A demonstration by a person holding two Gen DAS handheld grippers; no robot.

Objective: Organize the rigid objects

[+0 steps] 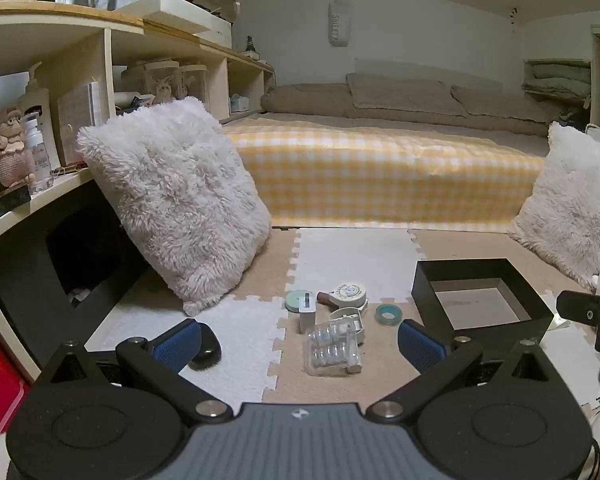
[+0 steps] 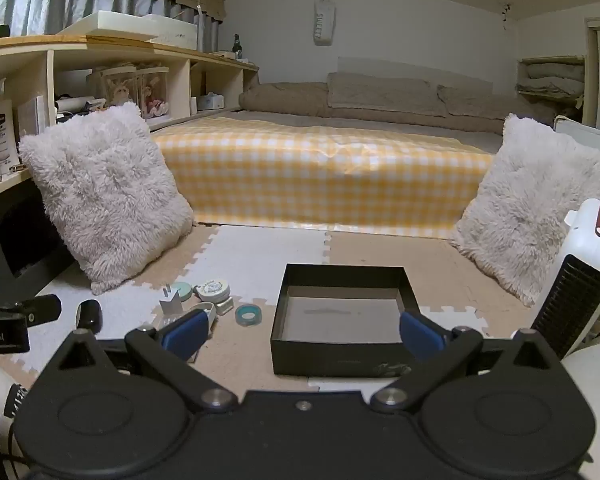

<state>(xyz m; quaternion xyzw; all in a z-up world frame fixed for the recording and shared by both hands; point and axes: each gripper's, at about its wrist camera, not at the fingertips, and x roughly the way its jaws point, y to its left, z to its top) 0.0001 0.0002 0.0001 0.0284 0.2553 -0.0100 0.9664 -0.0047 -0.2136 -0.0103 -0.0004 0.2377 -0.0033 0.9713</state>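
Your left claw [image 1: 300, 338] and right claw [image 2: 302, 332] both hang spread wide with nothing between their pads, above the foam floor mat [image 1: 352, 256]. The open black box [image 2: 342, 316] sits on the mat just ahead of your right claw. The small things lie left of it: a clear plastic case [image 1: 332, 350], a teal tape roll [image 2: 248, 315], a round tin [image 1: 350, 294] and a black oval piece [image 1: 206, 346].

Dim indoor light, soft shadows, sharp focus, fisheye-bent edges.

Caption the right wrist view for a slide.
Open right gripper hovers over an empty black box on foam mats, small items left.
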